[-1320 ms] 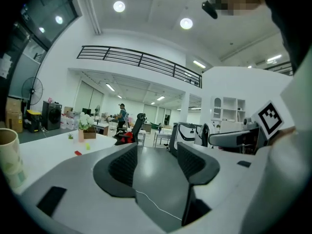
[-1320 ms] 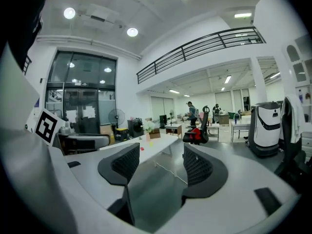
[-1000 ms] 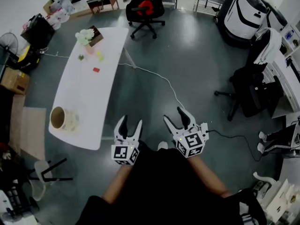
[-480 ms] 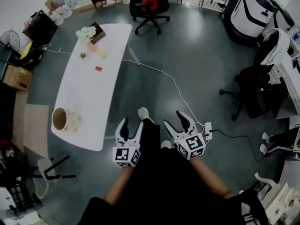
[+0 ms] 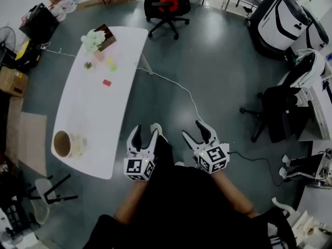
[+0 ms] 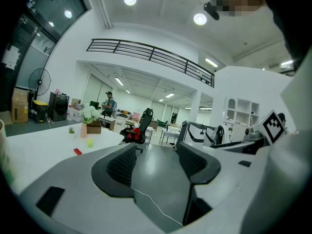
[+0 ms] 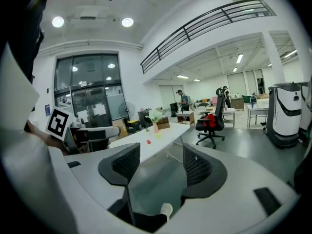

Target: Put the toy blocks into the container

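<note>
1. White desk [image 5: 88, 113] is lying off to your left. You are standing on the floor by its near corner, so nothing on it is within reach of either gripper.
2. The red block [image 5: 106, 82] and the green blocks [image 5: 111, 66] are sitting loose at the desk's far end, near the flowers [image 5: 92, 39]. The container [image 5: 71, 139] is standing upright at the near end, well apart from them. I judge that each block is going to need carrying down the length of the desk.
3. You are holding the left gripper [image 5: 144, 135] low in front of you. Its jaws are spread with nothing between them, and only floor is showing through the gap.
4. The right gripper [image 5: 194, 131] is sitting beside it in the same way, with its jaws parted and empty. It is pointing forward over the floor rather than at the desk.
5. Carrying both grippers open and level is a sensible walking posture, since they are arriving ready to close on a block. The task itself looks to be not yet begun, as no block is showing inside the container from here.
6. A white cable [image 5: 171, 84] is trailing across the floor from the desk's leg towards you. It could catch a foot as you are stepping round to the blocks.
</note>
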Action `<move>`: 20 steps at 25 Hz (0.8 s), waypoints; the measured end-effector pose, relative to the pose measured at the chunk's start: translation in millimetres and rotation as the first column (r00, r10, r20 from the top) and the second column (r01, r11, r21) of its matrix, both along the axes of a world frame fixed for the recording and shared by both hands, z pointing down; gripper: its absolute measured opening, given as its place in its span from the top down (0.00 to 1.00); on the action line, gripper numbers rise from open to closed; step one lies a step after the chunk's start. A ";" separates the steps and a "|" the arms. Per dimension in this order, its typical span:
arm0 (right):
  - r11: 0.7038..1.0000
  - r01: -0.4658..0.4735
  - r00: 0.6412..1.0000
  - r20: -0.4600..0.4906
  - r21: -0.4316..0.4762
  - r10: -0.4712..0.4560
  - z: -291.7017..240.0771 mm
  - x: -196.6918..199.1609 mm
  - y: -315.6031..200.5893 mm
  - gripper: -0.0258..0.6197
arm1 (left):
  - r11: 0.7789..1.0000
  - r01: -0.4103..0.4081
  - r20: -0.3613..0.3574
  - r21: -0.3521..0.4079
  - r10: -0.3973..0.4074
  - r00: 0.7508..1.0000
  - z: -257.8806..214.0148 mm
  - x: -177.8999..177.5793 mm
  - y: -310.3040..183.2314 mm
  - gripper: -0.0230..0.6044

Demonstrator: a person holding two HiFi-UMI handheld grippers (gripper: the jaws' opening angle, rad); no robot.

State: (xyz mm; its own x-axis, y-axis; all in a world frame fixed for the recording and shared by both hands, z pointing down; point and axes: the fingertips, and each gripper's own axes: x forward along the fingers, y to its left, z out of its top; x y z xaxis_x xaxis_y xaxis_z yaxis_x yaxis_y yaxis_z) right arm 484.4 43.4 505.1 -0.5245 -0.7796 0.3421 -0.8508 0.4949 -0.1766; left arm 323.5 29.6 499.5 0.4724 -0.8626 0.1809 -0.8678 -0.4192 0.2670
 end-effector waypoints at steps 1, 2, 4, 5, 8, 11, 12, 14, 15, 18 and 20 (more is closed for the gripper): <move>1.000 0.011 1.000 -0.009 -0.002 -0.011 -0.7 -3.5 -13.0 0.58 | 1.000 0.002 -0.011 -0.006 -0.002 1.000 0.4 -3.2 -11.8 0.56; 1.000 0.020 1.000 -0.018 -0.002 -0.020 -1.9 -7.3 -26.1 0.58 | 1.000 0.000 -0.022 -0.016 0.000 1.000 1.6 -6.6 -24.0 0.56; 1.000 0.029 0.999 -0.029 0.000 -0.029 -5.5 -15.7 -54.8 0.58 | 0.999 -0.004 -0.049 -0.042 0.002 0.999 4.7 -14.6 -52.3 0.56; 1.000 0.031 0.999 -0.032 -0.002 -0.031 -6.6 -19.7 -69.5 0.58 | 0.999 -0.002 -0.059 -0.050 -0.001 0.998 5.3 -18.6 -67.5 0.56; 0.998 0.050 0.998 -0.040 -0.030 -0.051 -7.9 -33.5 -106.7 0.58 | 0.999 0.016 -0.076 -0.051 -0.020 0.997 -0.1 -29.9 -105.3 0.56; 0.996 0.077 0.996 -0.046 -0.042 -0.079 -7.5 -48.5 -143.9 0.58 | 0.999 0.017 -0.083 -0.049 -0.021 0.996 -3.3 -40.0 -137.2 0.56; 0.996 0.078 0.996 -0.046 -0.044 -0.080 -6.0 -52.1 -159.5 0.58 | 0.999 0.012 -0.083 -0.049 -0.017 0.996 -3.3 -42.9 -150.6 0.56; 0.995 0.081 0.996 -0.041 -0.053 -0.083 -3.0 -63.5 -188.0 0.58 | 0.999 0.011 -0.082 -0.045 -0.014 0.997 -6.5 -53.0 -174.6 0.56; 0.994 0.090 0.995 -0.039 -0.058 -0.092 -2.3 -72.7 -198.8 0.58 | 0.999 0.014 -0.080 -0.042 -0.017 0.997 -8.7 -60.9 -183.1 0.56; 0.989 0.134 0.989 -0.046 -0.068 -0.138 -4.4 -104.8 -223.8 0.58 | 0.998 0.032 -0.076 -0.054 -0.036 0.996 -8.3 -87.4 -201.9 0.56; 0.985 0.160 0.985 -0.052 -0.067 -0.163 -7.0 -120.9 -240.8 0.58 | 0.996 0.051 -0.085 -0.070 -0.057 0.995 -4.3 -101.9 -215.3 0.55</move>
